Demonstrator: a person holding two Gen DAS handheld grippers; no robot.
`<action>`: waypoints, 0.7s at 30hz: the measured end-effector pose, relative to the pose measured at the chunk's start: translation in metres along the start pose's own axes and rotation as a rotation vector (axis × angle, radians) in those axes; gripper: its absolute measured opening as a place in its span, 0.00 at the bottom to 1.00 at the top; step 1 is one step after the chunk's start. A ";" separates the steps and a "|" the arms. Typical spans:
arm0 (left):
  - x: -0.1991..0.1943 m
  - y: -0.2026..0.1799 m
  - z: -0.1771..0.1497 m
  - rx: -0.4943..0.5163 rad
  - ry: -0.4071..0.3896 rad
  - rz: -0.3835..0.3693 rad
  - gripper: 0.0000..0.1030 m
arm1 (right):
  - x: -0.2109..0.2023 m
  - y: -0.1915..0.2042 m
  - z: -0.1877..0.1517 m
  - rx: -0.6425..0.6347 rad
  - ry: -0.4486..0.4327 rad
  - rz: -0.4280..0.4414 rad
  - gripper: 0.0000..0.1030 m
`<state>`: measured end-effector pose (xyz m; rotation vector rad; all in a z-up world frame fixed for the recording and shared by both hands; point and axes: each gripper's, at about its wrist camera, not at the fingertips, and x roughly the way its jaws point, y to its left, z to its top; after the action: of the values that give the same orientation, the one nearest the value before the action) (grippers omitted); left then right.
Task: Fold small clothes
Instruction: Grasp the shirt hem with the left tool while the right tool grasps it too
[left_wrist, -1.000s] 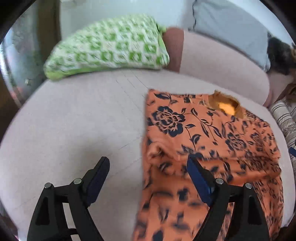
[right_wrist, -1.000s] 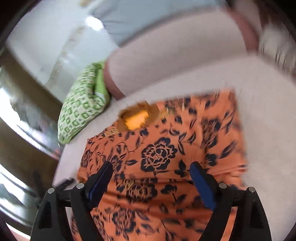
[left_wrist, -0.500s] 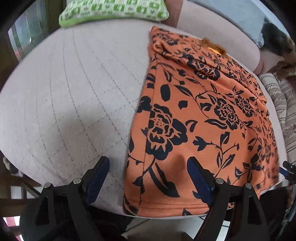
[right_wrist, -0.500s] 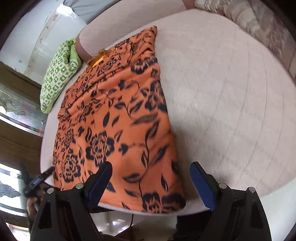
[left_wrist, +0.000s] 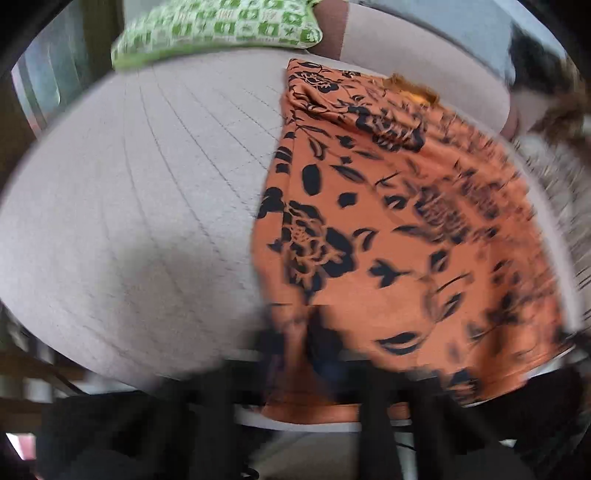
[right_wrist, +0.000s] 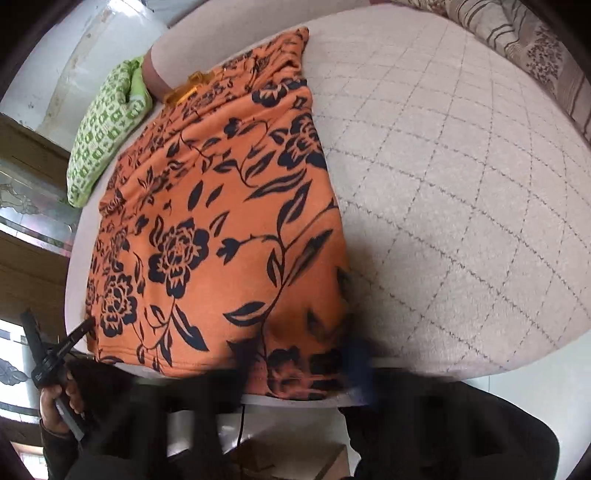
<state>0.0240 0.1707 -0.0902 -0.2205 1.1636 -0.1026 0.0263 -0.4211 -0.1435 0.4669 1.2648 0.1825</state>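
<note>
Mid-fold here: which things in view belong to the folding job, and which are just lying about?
In the job:
orange floral garment
left gripper, at its near hem
right gripper, at its near hem

Lying about:
green patterned pillow
striped cushion
quilted bed cover

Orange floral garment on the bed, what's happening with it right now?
A person is working the orange floral garment with a hand-held gripper in each hand. It lies flat on the quilted bed, hem at the near edge. Both grippers sit at that hem, left and right, but blur hides whether either is closed. A green pillow lies beyond.
</note>
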 end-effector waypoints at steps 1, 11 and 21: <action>-0.007 0.005 0.004 -0.046 0.001 -0.024 0.05 | -0.003 -0.002 0.000 0.022 0.009 0.046 0.09; -0.016 0.032 0.000 -0.147 -0.002 0.007 0.07 | -0.040 -0.003 0.003 0.024 -0.058 0.019 0.14; -0.019 0.027 -0.005 -0.123 -0.079 0.037 0.69 | -0.032 -0.005 0.001 0.081 -0.113 0.035 0.80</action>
<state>0.0111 0.2002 -0.0806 -0.3089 1.0956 0.0098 0.0169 -0.4384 -0.1178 0.5619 1.1567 0.1322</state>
